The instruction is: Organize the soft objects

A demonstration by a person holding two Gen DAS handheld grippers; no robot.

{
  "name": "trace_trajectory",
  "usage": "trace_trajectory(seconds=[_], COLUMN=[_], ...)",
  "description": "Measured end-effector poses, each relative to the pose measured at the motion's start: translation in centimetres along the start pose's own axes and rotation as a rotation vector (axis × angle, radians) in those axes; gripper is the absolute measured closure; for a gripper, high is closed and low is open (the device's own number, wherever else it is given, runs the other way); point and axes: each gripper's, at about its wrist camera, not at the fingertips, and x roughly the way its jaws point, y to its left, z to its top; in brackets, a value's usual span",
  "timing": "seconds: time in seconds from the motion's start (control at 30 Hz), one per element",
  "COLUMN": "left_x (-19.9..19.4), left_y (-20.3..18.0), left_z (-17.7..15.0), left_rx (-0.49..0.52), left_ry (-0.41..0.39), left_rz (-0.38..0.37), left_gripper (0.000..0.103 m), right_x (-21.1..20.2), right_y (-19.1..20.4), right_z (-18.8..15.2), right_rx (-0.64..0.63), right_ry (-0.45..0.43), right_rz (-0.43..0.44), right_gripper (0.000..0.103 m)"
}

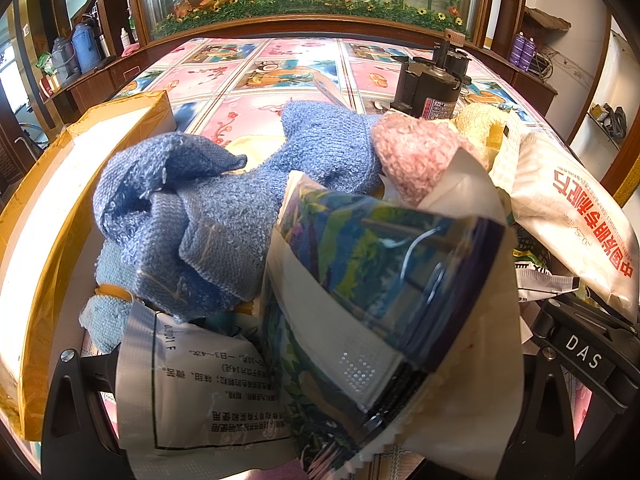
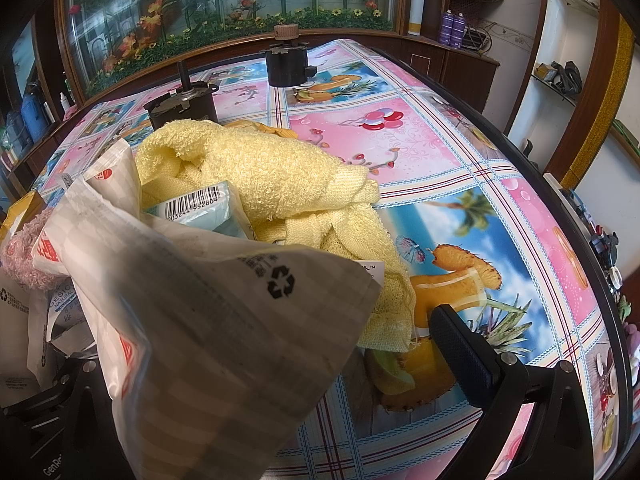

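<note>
2 wrist views looked across a surface [image 2: 460, 152] covered in a pink and blue fruit-print cloth. A tape-wrapped cardboard box [image 1: 52, 200] sat at its left edge. Beside the box lay a crumpled blue towel [image 1: 192, 216], touching a pink towel [image 1: 416, 156]; a yellow towel [image 2: 272, 176] was heaped just beyond them, near 2 black motor-like parts [image 2: 288, 64]. A grey-white plastic mailer bag [image 2: 208, 320] filled the space between the right tool's [image 2: 256, 364] fingers [image 2: 468, 356], which stood wide apart; I could not tell whether they pinched it. A glossy printed packet [image 1: 380, 280] lay across the left tool [image 1: 304, 360], hiding its grip, so its state was unclear too. Smaller paper sachets [image 1: 200, 392] lay underneath.
</note>
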Motion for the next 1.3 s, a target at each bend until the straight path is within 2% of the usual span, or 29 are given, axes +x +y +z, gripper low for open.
trace_trajectory(seconds=[0.5, 0.6, 0.8, 0.97, 1.07, 1.2, 1.3], left_x=[-1.4, -1.4, -1.4, -2.1, -4.1, -8.3, -10.6], left_y=[0.5, 0.4, 0.3, -0.6, 0.7, 2.9, 5.4], left_z=[-1.6, -1.6, -1.5, -2.1, -3.0, -3.9, -4.4], left_rx=[0.043, 0.043, 0.043, 0.118, 0.058, 0.069, 0.052], left_ry=[0.036, 0.034, 0.036, 0.072, 0.075, -0.023, -0.089], left_rz=[-0.028, -0.024, -0.025, -0.113, -0.243, -0.268, -0.270], left_gripper=[0.000, 0.000, 0.000, 0.000, 0.000, 0.000, 0.000], right_x=[0.0, -0.1, -0.2, -1.2, -2.1, -4.5, -8.1], right_y=[0.1, 0.6, 0.9, 0.2, -0.6, -2.5, -3.5], right_z=[-0.1, 0.0, -0.2, -1.4, -2.4, -3.2, -3.7], right_rx=[0.002, -0.071, -0.131, -0.192, -0.199, -0.194, -0.222], right_ry=[0.000, 0.048, 0.117, 0.150, 0.163, 0.111, -0.037], right_rz=[0.006, 0.061, 0.079, 0.122, 0.123, 0.138, 0.135], right_gripper=[0.000, 0.000, 0.000, 0.000, 0.000, 0.003, 0.007])
